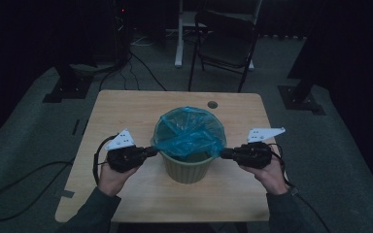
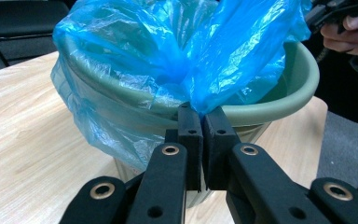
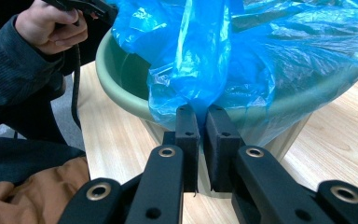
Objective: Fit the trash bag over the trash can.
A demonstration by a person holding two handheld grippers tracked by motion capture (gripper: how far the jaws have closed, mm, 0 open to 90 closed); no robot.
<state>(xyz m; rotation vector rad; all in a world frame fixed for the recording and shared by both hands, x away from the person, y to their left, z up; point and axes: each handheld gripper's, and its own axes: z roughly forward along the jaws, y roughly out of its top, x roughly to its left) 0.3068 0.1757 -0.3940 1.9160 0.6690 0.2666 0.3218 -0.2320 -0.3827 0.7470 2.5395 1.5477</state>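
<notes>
Blue bin liner [image 1: 190, 136] pinched at opp. rim sides of green bin [image 1: 187, 167]: left gripper [image 1: 151, 150] & right gripper [image 1: 223, 154] both clamped on film, bin btwn them.

Bare table [image 1: 126, 104] rings the bin [image 1: 188, 167]; floor seemingly cluttered.

Count: 1 green bin [image 1: 187, 165] at table [image 1: 126, 109] centre, 1 blue bag [image 1: 190, 132] lining it. 2 grippers: left gripper [image 1: 151, 151] at 9 o'clock of bin, right gripper [image 1: 223, 154] at 3. 1 folding chair [image 1: 226, 41] at 12.
</notes>
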